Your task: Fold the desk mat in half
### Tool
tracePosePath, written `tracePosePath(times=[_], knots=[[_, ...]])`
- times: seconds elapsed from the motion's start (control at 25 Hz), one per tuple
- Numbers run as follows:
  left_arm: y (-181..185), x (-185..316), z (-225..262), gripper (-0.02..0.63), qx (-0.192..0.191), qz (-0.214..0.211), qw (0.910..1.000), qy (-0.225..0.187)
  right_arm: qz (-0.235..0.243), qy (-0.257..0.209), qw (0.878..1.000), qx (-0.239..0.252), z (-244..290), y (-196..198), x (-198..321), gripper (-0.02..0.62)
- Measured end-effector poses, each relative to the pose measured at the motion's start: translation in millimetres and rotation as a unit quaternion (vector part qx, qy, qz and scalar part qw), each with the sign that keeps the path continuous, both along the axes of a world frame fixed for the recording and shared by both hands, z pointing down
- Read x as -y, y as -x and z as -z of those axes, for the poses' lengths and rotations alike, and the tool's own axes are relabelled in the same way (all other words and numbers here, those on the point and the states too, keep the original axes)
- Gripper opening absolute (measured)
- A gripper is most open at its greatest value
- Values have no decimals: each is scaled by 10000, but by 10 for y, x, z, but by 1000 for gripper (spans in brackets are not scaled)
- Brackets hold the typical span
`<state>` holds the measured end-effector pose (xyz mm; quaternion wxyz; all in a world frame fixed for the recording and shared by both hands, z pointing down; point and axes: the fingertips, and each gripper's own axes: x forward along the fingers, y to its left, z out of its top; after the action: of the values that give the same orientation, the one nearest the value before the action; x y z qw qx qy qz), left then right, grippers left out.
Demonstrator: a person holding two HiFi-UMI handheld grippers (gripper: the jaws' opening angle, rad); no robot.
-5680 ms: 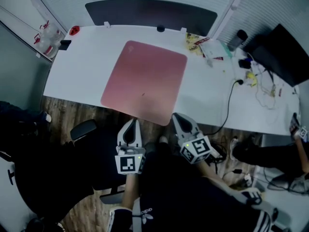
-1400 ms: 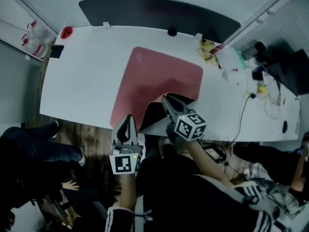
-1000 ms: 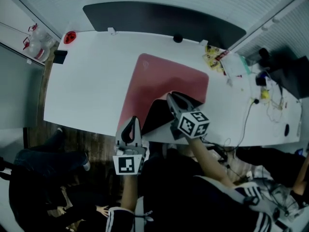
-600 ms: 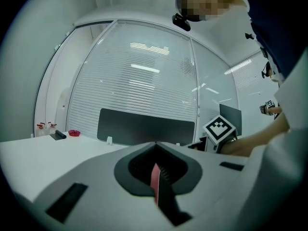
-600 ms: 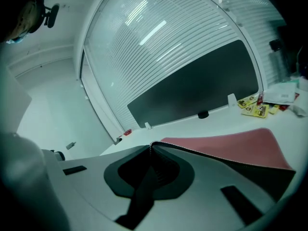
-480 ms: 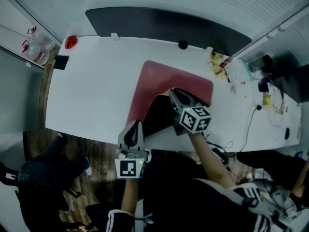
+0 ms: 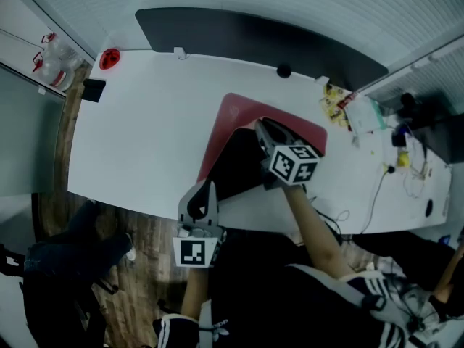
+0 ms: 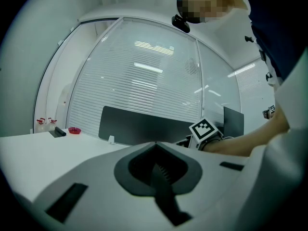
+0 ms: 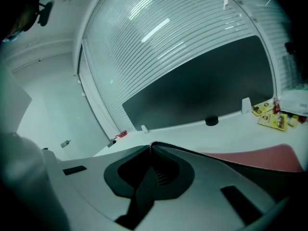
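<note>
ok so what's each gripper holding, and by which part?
Right gripper is shut on the desk mat, pinching its lifted stitched edge, black underside up. Left gripper is shut, holding nothing.

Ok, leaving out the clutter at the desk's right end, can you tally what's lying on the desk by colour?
Pink: 1, the desk mat, dark underside showing where it is lifted
Red: 1, a small round object
Black: 2, a round puck and a flat block
White: 1, a small clip
Total: 5
</note>
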<state>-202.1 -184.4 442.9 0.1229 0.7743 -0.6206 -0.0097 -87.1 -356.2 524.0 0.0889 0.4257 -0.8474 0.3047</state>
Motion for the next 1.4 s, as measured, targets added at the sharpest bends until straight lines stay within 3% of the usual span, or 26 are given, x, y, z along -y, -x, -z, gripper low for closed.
tracePosePath(times=[0.64,1.4], knots=[[190,237,-53,3,-45,93,9999,108,561,27,9982,-205,-269,556,652,15],[420,260,-142,3,-50,467,9987,192,531,298,9981,-86,-729,796,985,16]])
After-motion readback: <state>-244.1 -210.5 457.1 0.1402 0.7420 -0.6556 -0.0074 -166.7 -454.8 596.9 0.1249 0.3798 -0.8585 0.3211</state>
